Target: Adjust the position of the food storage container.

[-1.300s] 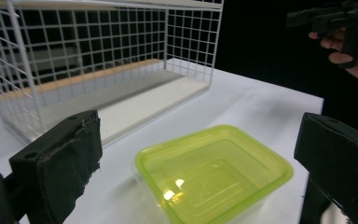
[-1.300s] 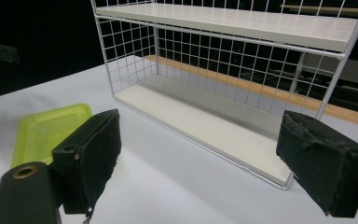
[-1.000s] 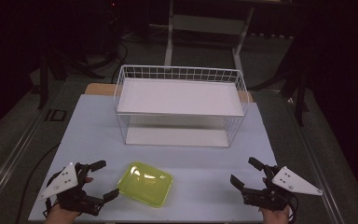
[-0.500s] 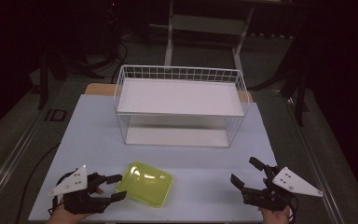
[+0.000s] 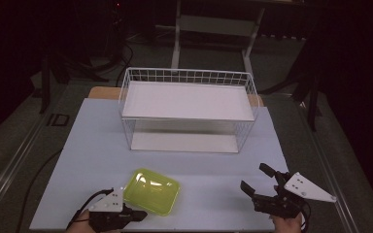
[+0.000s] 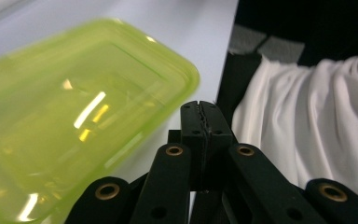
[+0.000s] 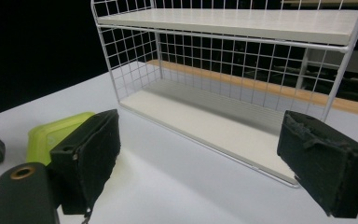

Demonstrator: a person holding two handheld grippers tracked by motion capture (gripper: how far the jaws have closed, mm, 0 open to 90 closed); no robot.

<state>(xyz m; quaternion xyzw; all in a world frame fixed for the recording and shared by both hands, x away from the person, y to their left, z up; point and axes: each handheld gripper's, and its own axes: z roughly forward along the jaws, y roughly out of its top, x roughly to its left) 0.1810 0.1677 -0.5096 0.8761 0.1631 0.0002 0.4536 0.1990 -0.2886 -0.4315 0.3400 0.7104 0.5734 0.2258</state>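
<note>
Figure: approach to the green lid at the near edge of the desk (image 5: 77,145). The translucent yellow-green lid (image 5: 151,191) lies flat on the desk, in front of the white wire shelf rack (image 5: 187,109) and well apart from it. Your left hand-held gripper (image 5: 138,214) sits at the lid's near-left corner with its jaws pressed together on nothing; in the left gripper view the closed tips (image 6: 200,114) stand just beside the lid's (image 6: 74,121) rounded rim, off its edge and not around it. Your right hand-held gripper (image 5: 260,182) rests at the near right of the desk with its jaws wide apart, pointing toward the rack; in the right gripper view its black pads (image 7: 91,158) frame the rack's lower shelf (image 7: 205,126), with the lid (image 7: 51,133) off to the left.

The step in hand appears to be taking hold of the lid with the left hand-held gripper. To do it well, part the jaws before you advance, since closed tips would only push the lid across the smooth desk. Bring one jaw over the raised rim and the other under or against its outer lip at the corner, where the edge looks stiffest. Close gently; thin plastic is likely to flex or slip. Keep the wrist low so the lid lifts level, and leave the right hand-held gripper clear of the path toward the rack.
</note>
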